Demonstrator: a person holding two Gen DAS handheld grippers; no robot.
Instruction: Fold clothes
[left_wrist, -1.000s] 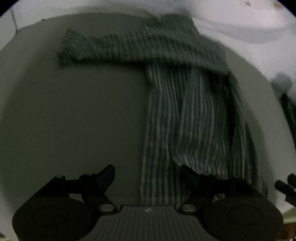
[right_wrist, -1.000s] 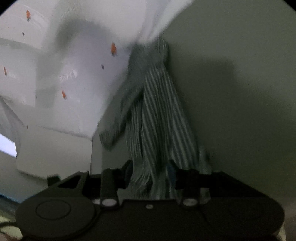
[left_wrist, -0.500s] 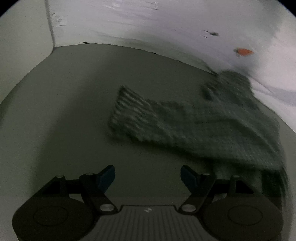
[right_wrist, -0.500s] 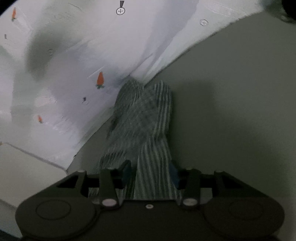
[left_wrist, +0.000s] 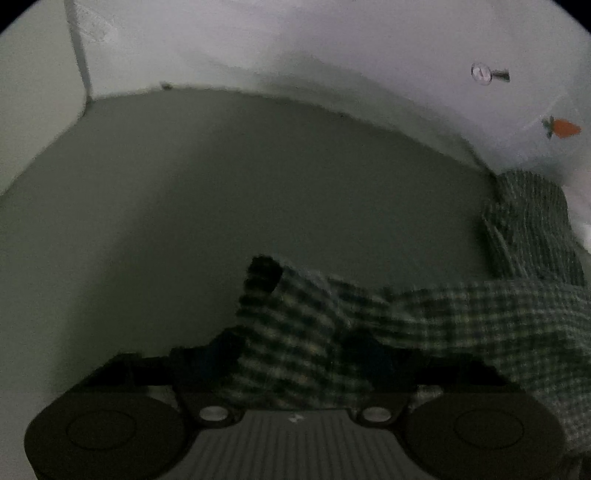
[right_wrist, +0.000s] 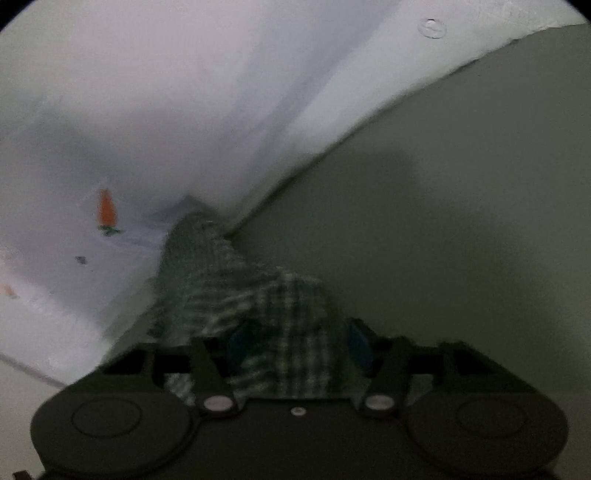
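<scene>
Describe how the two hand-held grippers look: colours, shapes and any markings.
Both are black, with two round discs at the near corners and a silver rivet at each finger's base. The left hand-held gripper has a grey ribbed centre plate bearing a small white mark. The right hand-held gripper has blue pads and a plain black centre with one small silver screw.

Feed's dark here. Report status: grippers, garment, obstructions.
Left gripper and right gripper closing, striped garment between both jaws. Grey surface ahead unobstructed.

Surface: we see a dull grey-green tabletop, meeting a white wall.
Resting on it: we note one green checked garment, rumpled.
</scene>
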